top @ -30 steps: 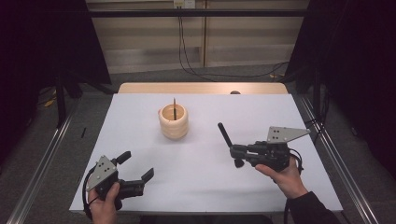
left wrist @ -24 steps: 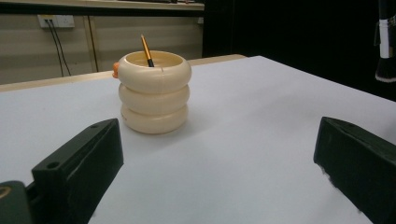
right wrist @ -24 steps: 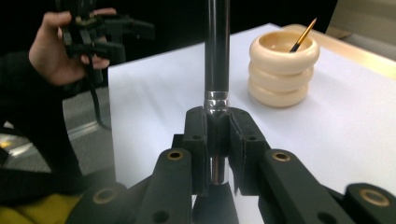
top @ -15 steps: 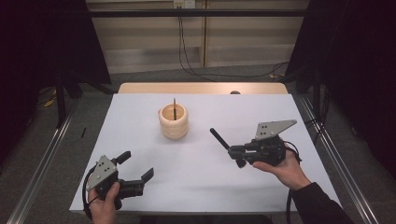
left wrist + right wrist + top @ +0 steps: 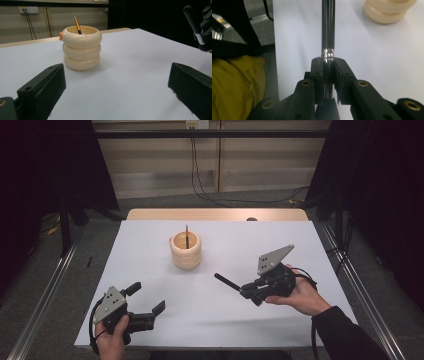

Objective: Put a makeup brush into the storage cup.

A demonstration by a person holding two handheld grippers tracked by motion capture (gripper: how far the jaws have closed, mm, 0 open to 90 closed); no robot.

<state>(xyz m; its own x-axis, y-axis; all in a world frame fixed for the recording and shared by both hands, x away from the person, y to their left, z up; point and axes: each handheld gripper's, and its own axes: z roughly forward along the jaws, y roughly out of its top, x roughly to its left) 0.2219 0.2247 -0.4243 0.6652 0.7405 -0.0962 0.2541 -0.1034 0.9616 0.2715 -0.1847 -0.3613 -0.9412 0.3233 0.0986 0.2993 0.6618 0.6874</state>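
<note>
Your right gripper [image 5: 226,282] had swung since the earlier frame, tipping the black pen [image 5: 328,27] it carried from upright to nearly level, its tip aimed left above the white tabletop [image 5: 310,245]. Its fingers pinched the pen at the silver band. You kept the left gripper [image 5: 145,297] at the near left corner, fingers spread with nothing between them. The cream ringed holder [image 5: 186,251], a thin brush [image 5: 77,25] inside, stood mid-tabletop, apart from both.

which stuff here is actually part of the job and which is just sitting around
In use: black pen clamped in the right gripper; cream ringed holder with a pencil in it.
Idle: left gripper, open over the white table; cables on the floor behind.
</note>
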